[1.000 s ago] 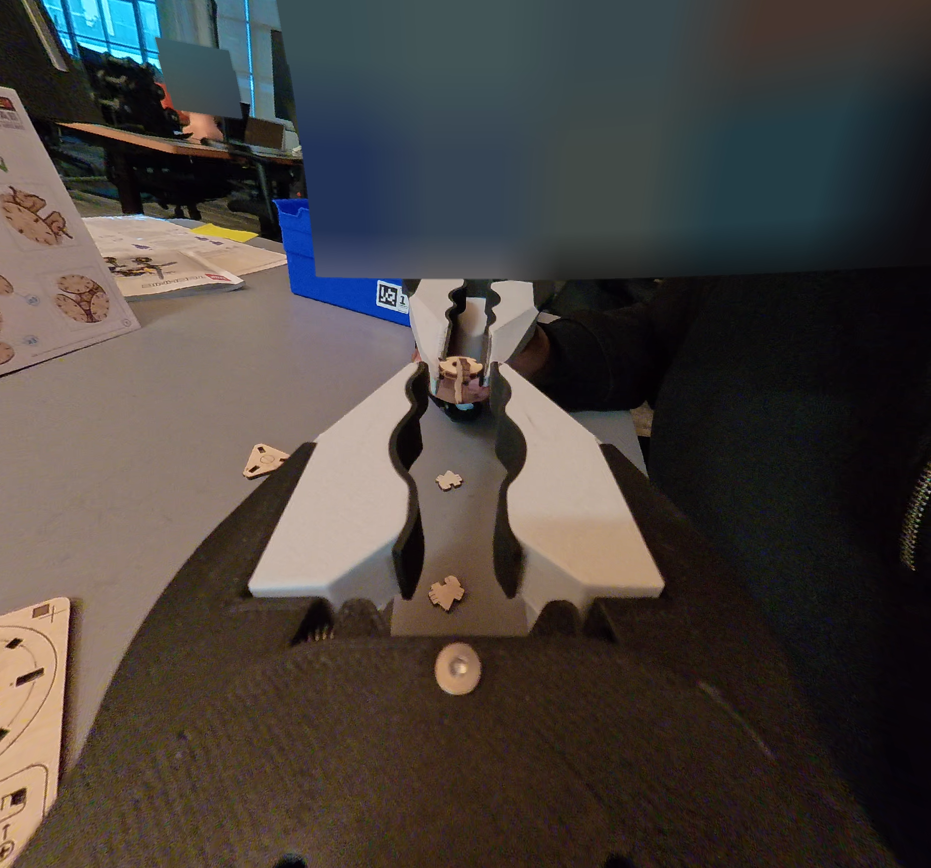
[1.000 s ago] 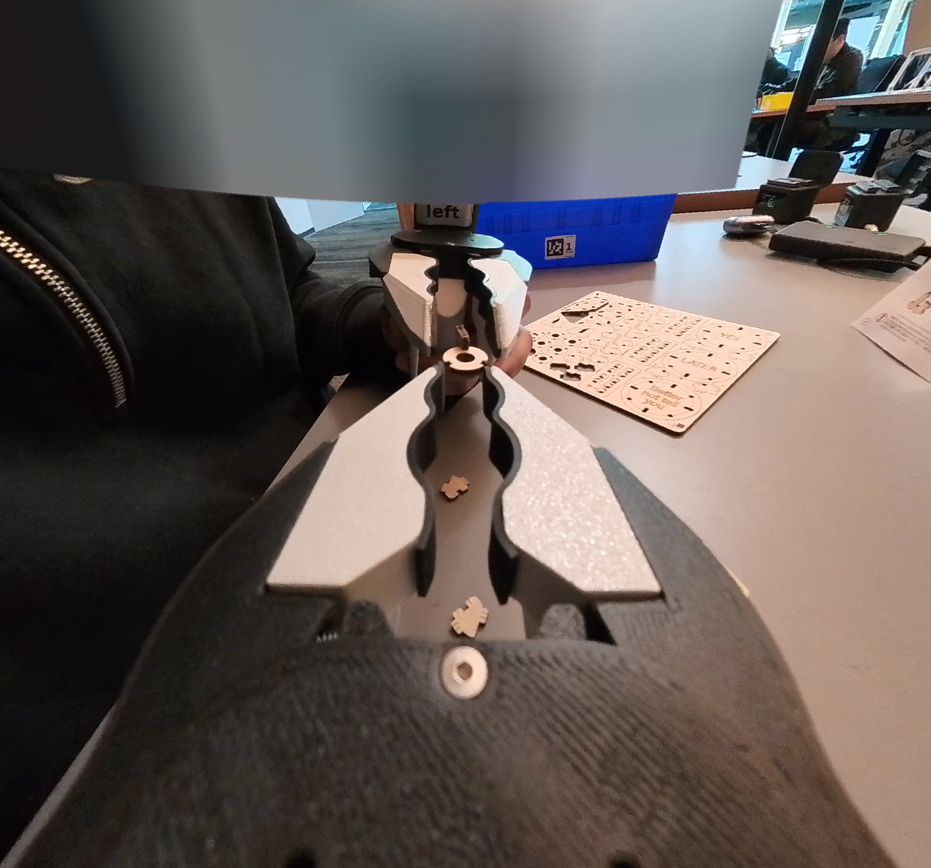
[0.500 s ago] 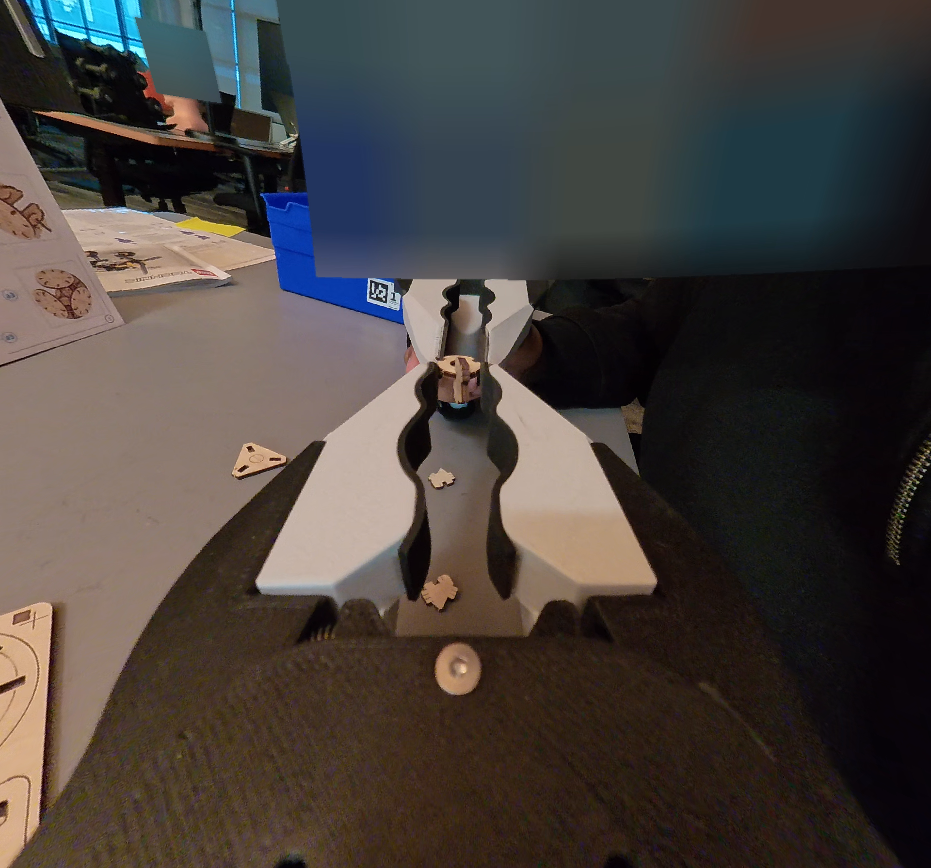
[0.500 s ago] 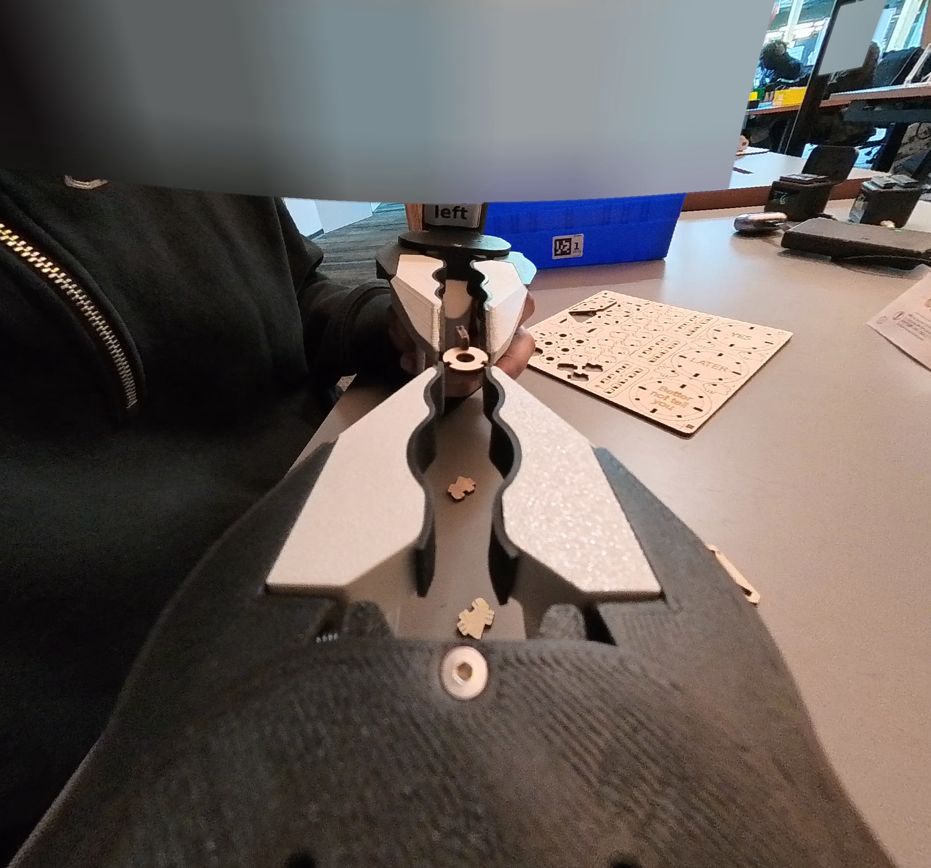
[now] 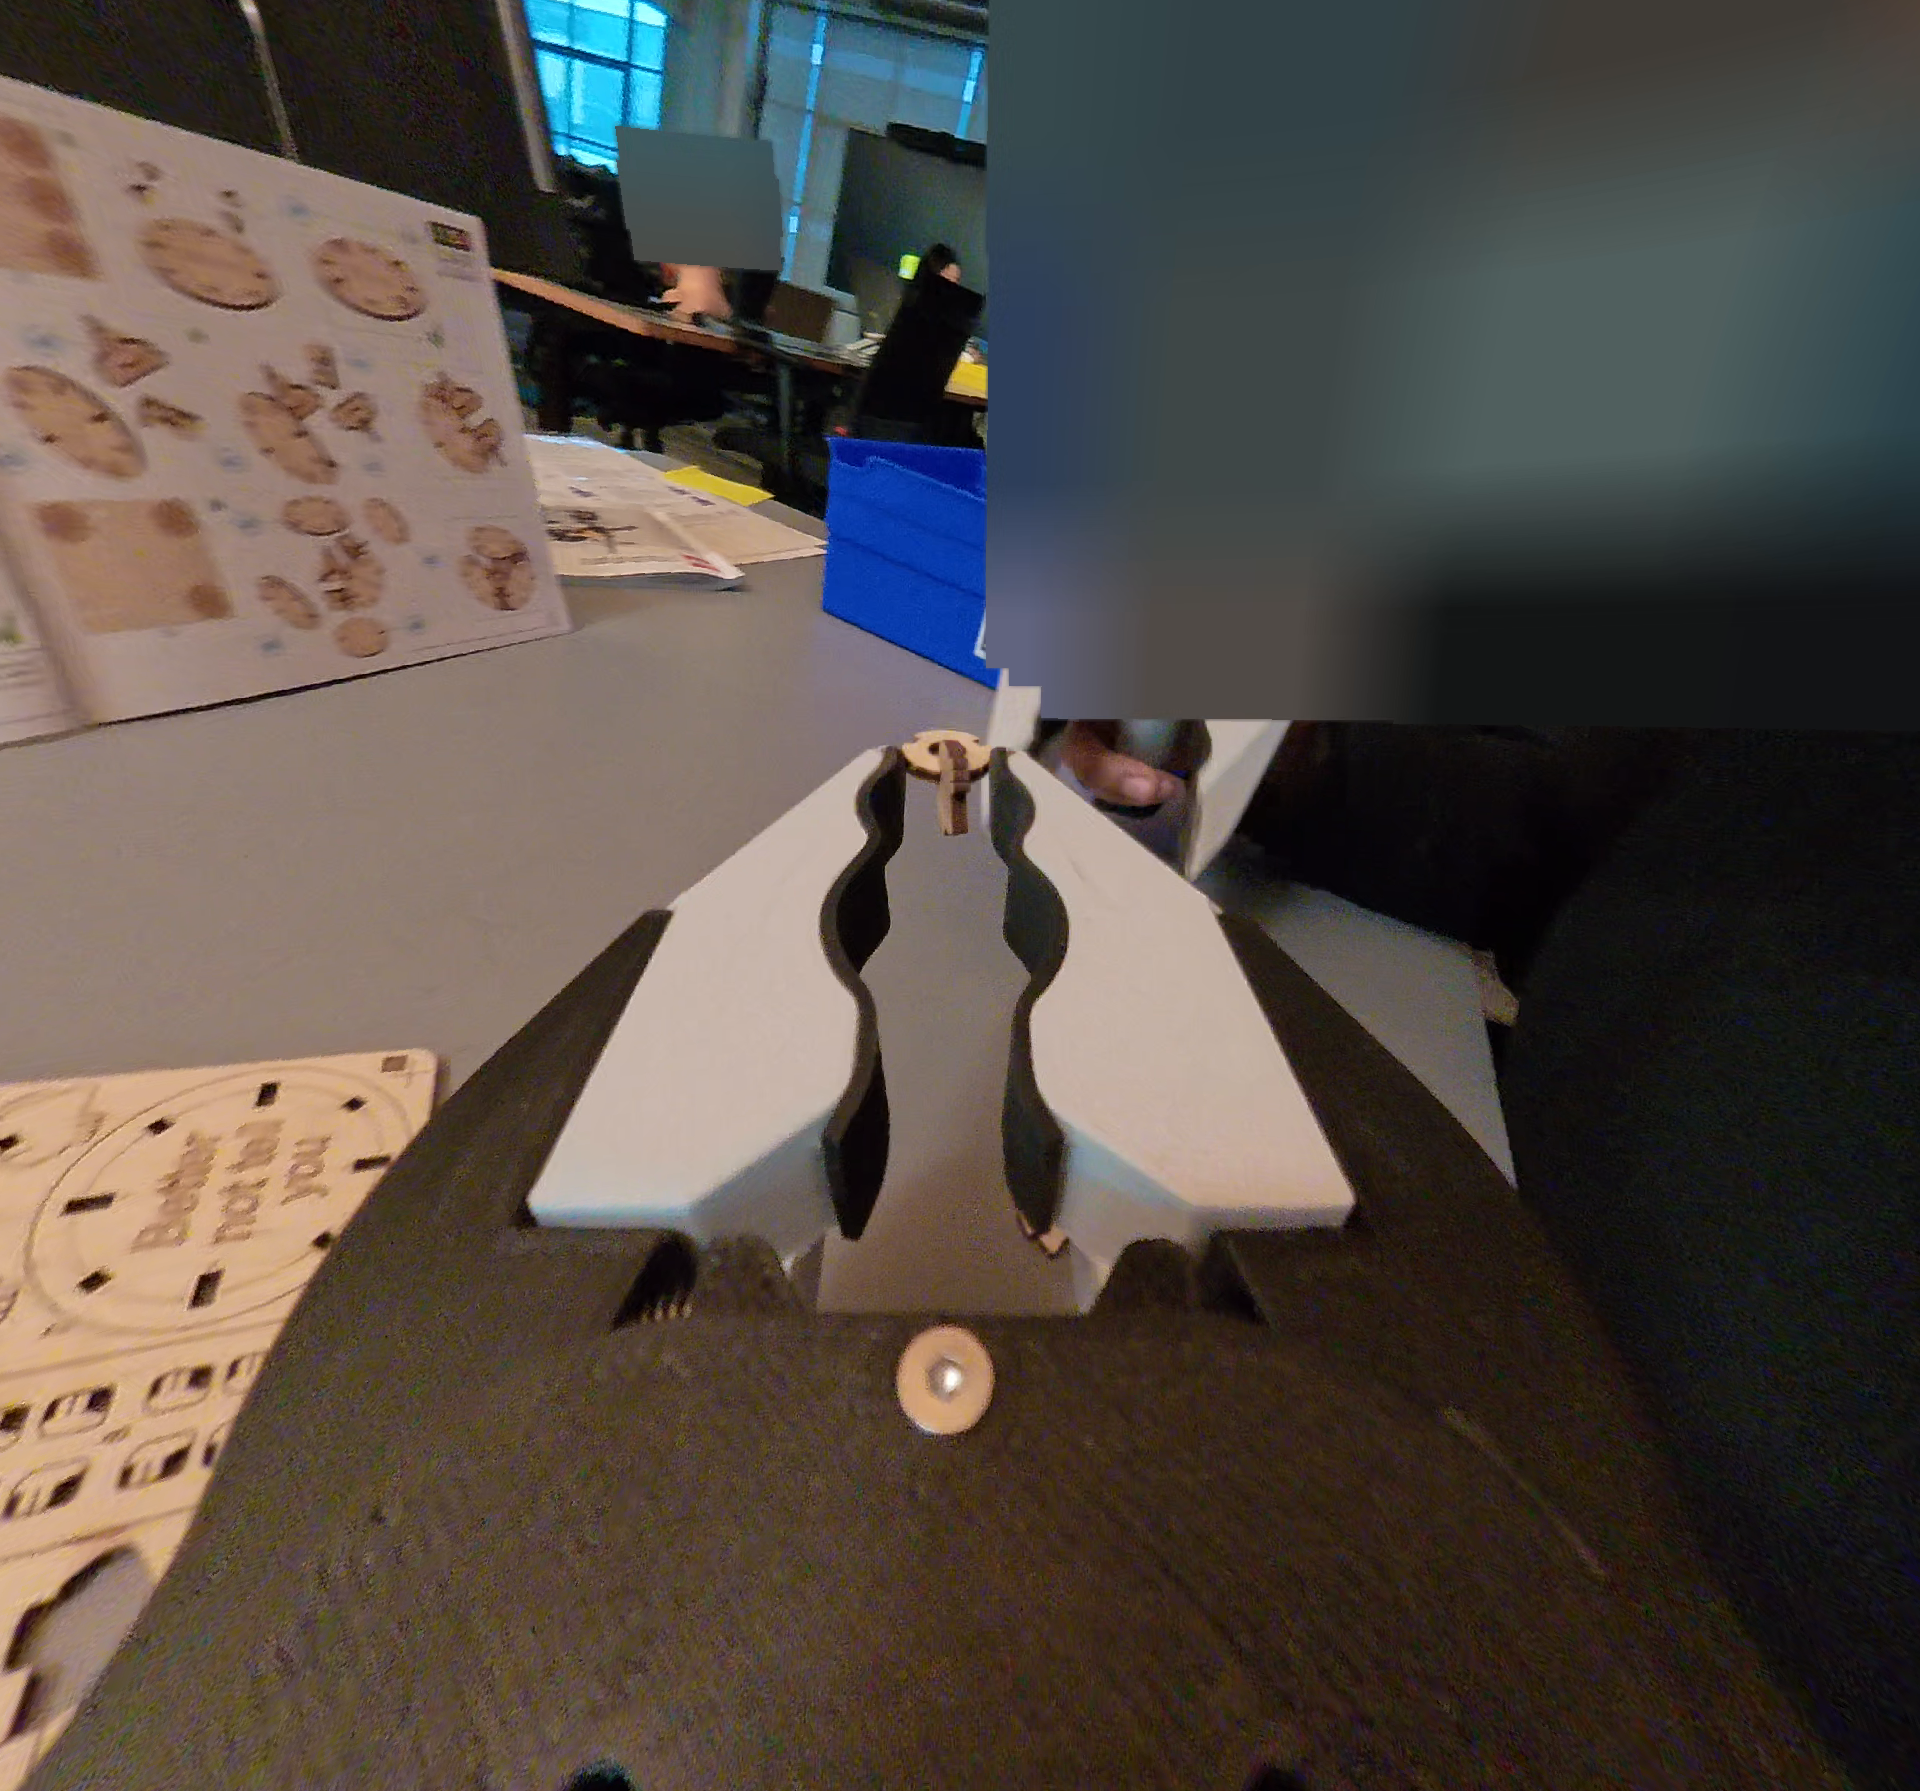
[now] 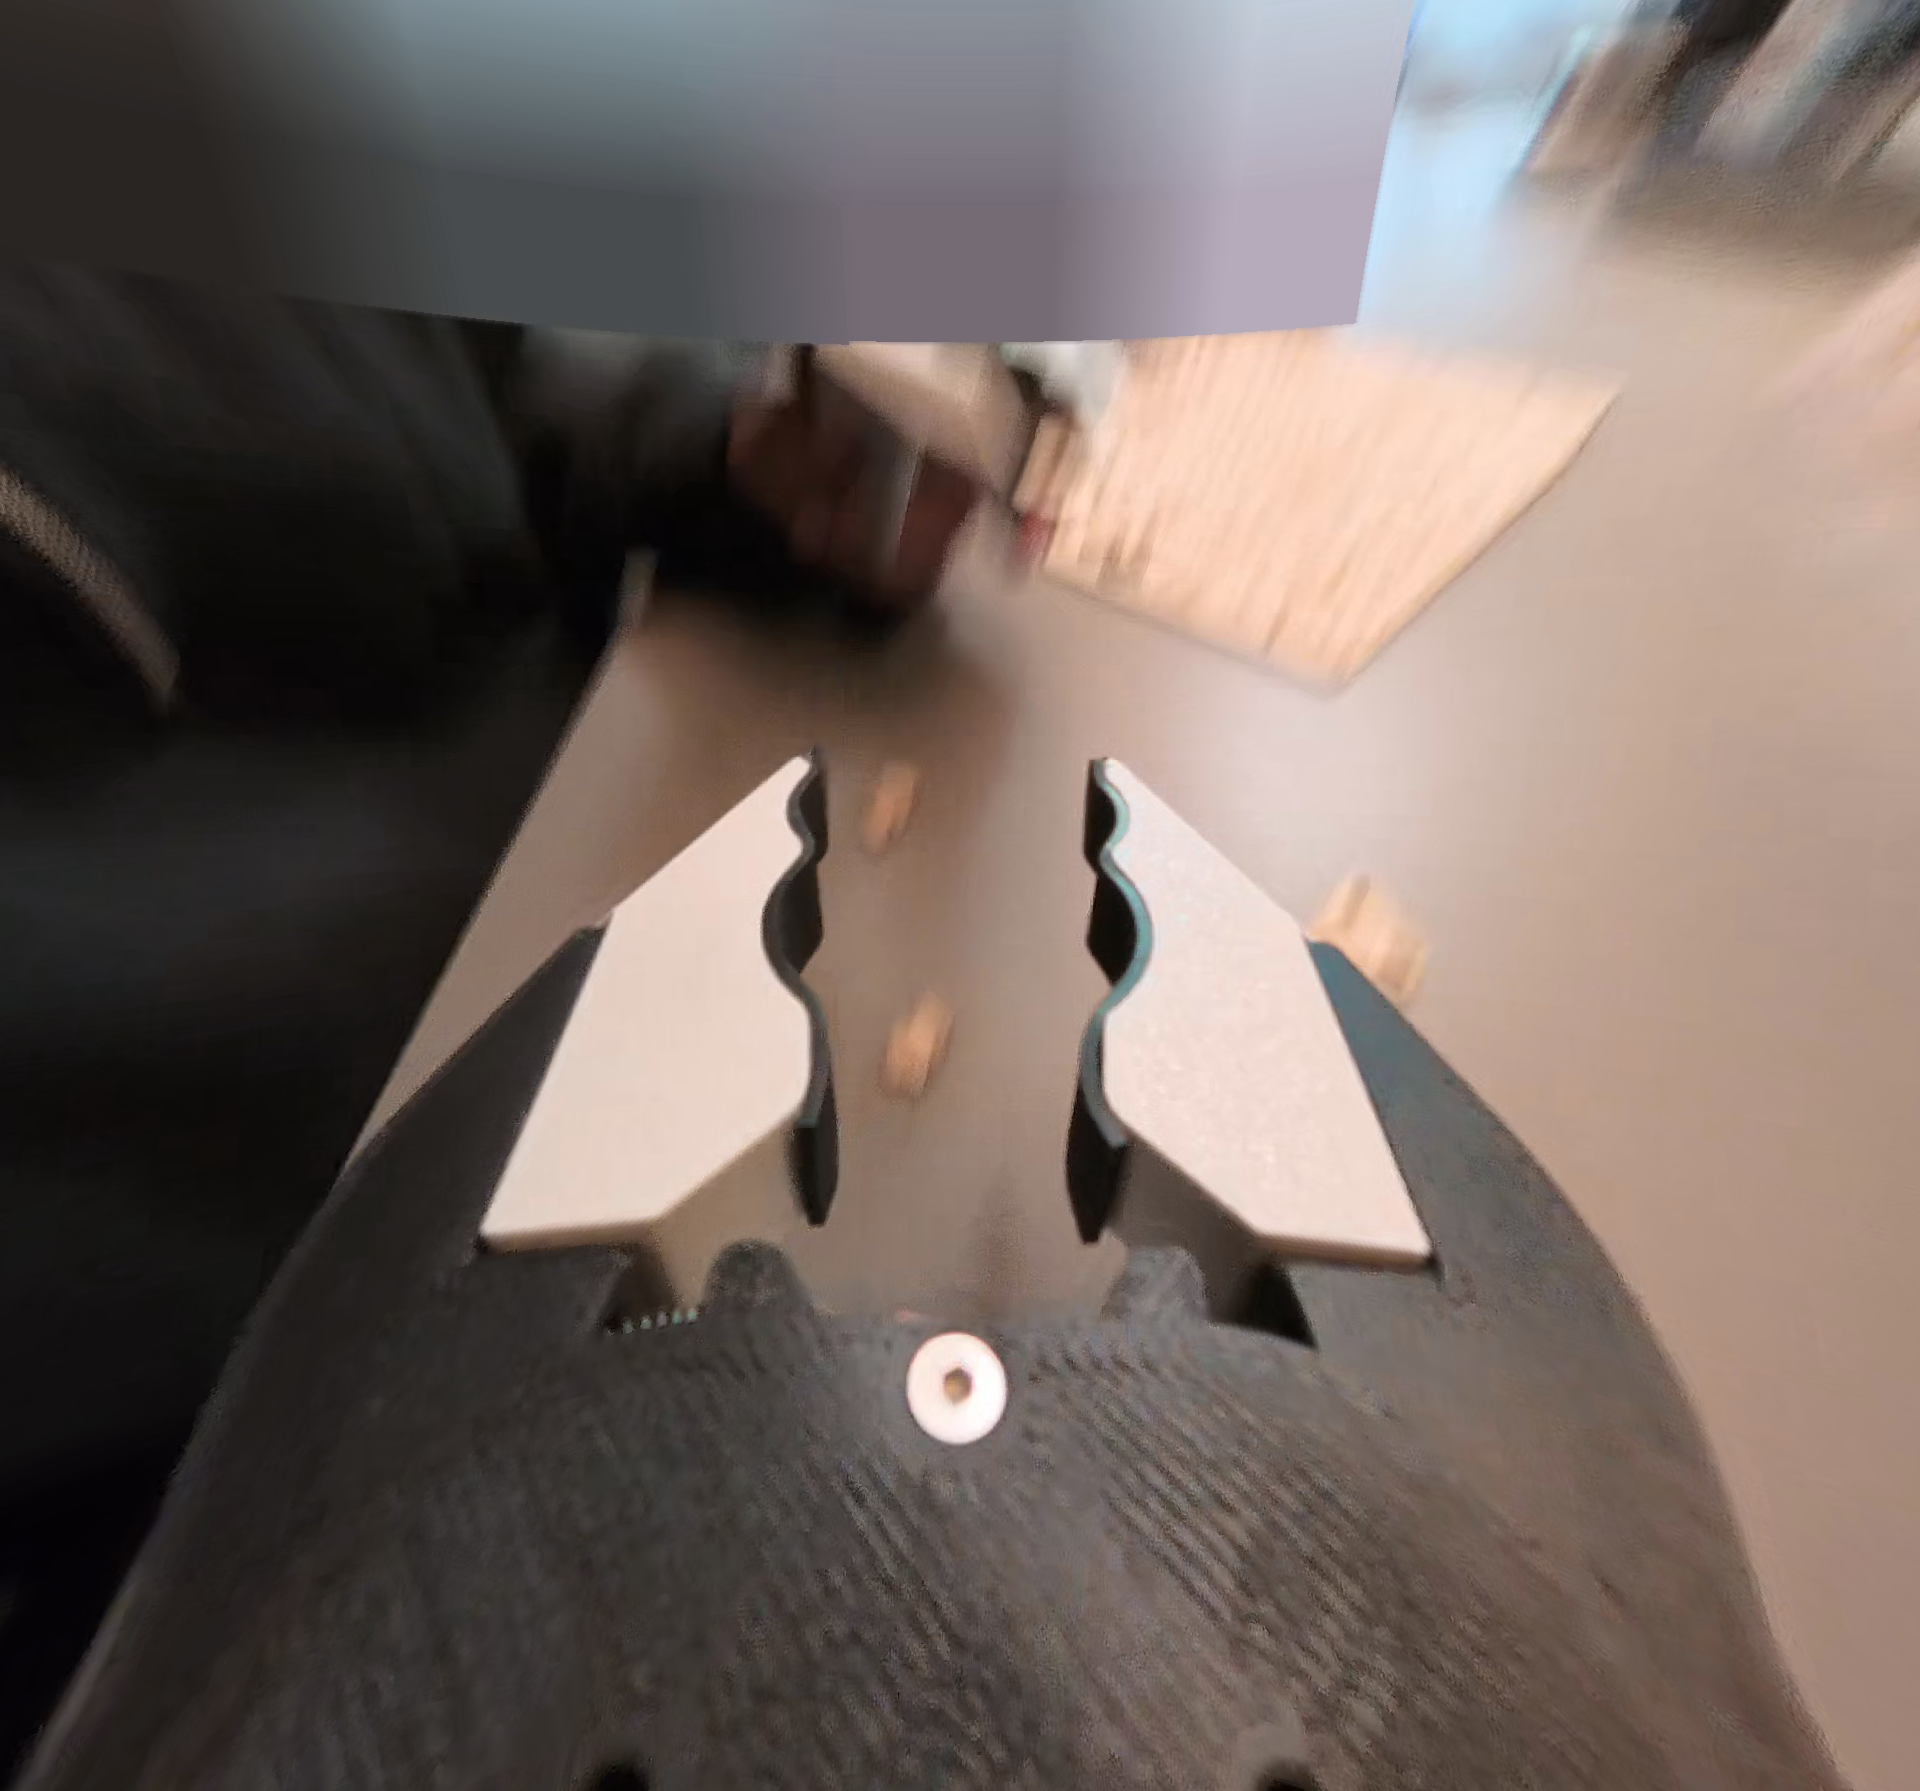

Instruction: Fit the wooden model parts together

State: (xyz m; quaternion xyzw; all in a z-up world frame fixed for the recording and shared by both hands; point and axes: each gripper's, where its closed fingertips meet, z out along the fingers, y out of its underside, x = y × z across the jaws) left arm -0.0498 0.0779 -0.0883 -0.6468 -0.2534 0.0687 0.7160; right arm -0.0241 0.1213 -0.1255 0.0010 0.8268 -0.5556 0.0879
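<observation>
1. Left gripper (image 5: pixel 943 767) is clenched on a small wooden disc assembly (image 5: pixel 943 765) at its fingertips, a slim wooden peg hanging beneath it, above the grey table (image 5: pixel 416 827);
2. Right gripper (image 6: pixel 954 785) gapes wide, nothing in it; blurred small wooden pieces (image 6: pixel 914 1040) lie on the table below;
3. A wooden cut-out sheet (image 5: pixel 156 1253) lies beside the left gripper; a blue bin (image 5: pixel 904 546) stands farther off.

A: Left gripper (image 5: pixel 940 765): matte black textured body, two pale grey wedge-shaped fingers (image 5: pixel 727 1014) with black wavy inner pads, one round silver screw (image 5: pixel 943 1380) centred behind them.

B: Right gripper (image 6: pixel 954 785): same build, same screw (image 6: pixel 956 1387); view blurred. Wearer's black zip-up jacket (image 6: pixel 260 702) to its left, metal zipper just visible.
</observation>
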